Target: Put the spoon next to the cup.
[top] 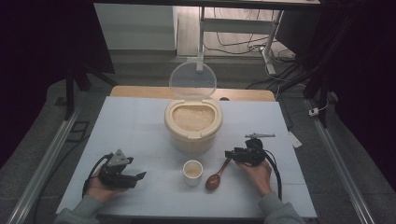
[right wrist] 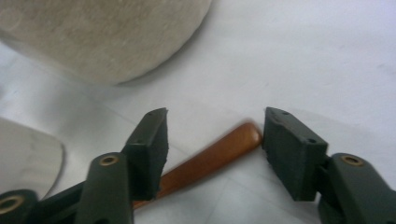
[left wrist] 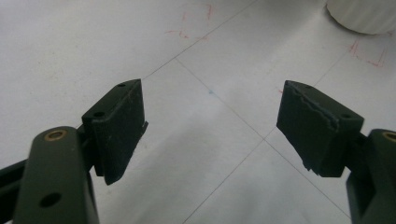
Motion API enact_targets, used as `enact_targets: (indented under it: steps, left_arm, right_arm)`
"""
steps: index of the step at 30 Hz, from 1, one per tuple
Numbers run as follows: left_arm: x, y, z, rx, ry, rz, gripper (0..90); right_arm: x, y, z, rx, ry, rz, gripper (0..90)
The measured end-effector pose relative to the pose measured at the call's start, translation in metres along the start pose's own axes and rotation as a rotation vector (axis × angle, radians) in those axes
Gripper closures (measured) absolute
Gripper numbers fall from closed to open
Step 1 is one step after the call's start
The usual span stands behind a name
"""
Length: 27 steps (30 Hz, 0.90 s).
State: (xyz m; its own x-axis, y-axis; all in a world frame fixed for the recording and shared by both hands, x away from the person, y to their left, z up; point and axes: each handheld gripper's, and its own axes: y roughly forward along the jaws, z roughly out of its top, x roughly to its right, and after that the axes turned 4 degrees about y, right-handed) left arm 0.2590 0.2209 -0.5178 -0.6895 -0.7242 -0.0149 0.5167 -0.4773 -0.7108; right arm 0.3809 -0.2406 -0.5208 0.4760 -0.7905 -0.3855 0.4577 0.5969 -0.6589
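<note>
In the high view the spoon (top: 216,177) lies on the white table (top: 140,126) at lower centre, its brown bowl toward the bottom of the frame and its handle slanting up and to the right toward the right gripper (top: 229,154). Just left of the spoon's bowl stands a small cup (top: 192,171), and above both, in the middle of the frame, sits the rice bin (top: 193,126) with its clear lid (top: 193,80) tipped up behind it. In the right gripper view the right gripper (right wrist: 215,140) has its jaws spread wide with the spoon's handle (right wrist: 210,161) lying between them on the table: the handle runs from behind the left finger (right wrist: 149,149) at lower left up to its rounded end, which sits right at the inner edge of the right finger (right wrist: 292,149); whether it touches that pad cannot be told. The pads do not squeeze the handle. The bin's pale wall (right wrist: 102,37) fills the upper left of that view. At lower left of the high view the left gripper (top: 140,176) rests in the person's hand, well apart from the spoon. In the left gripper view the left gripper (left wrist: 210,126) stands wide open over bare table, with a white rounded edge (left wrist: 364,16), probably the cup's, at the upper right corner.
</note>
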Motion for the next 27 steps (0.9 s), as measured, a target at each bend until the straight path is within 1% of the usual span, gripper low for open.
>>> enact_targets:
  steps: [3,6,8,10,14,17,21,23,27]
  left_arm:
    - [0.000,0.000,0.000,0.002,-0.001,0.000,22.9]
    - [0.000,-0.001,0.000,0.004,-0.002,0.001,22.9]
    - [0.000,-0.001,0.000,0.006,-0.003,0.002,22.9]
    - [0.000,-0.001,0.000,0.010,-0.005,0.002,22.9]
    - [0.000,-0.002,0.000,0.012,-0.007,0.003,22.9]
    - [0.000,-0.002,0.000,0.014,-0.009,0.004,22.9]
    - [0.001,-0.002,0.000,0.016,-0.009,0.004,22.9]
    - [0.001,-0.002,0.000,0.017,-0.010,0.005,22.9]
    - [0.001,-0.003,0.000,0.021,-0.011,0.004,22.9]
  right_arm:
    - [0.001,-0.004,0.001,0.028,-0.001,-0.002,39.2]
    - [0.001,-0.011,0.002,0.061,-0.019,-0.024,39.1]
    - [0.001,-0.017,0.003,0.080,-0.030,-0.022,39.9]
    - [0.001,-0.024,0.002,0.095,-0.045,-0.007,41.9]
    - [-0.003,-0.037,-0.003,0.112,-0.098,0.026,44.3]
    - [-0.005,-0.046,-0.011,0.122,-0.151,0.036,44.3]
    - [-0.007,-0.058,-0.022,0.144,-0.195,0.063,44.2]
    - [-0.007,-0.063,-0.026,0.144,-0.222,0.066,44.2]
    - [-0.007,-0.073,-0.033,0.157,-0.259,0.069,44.1]
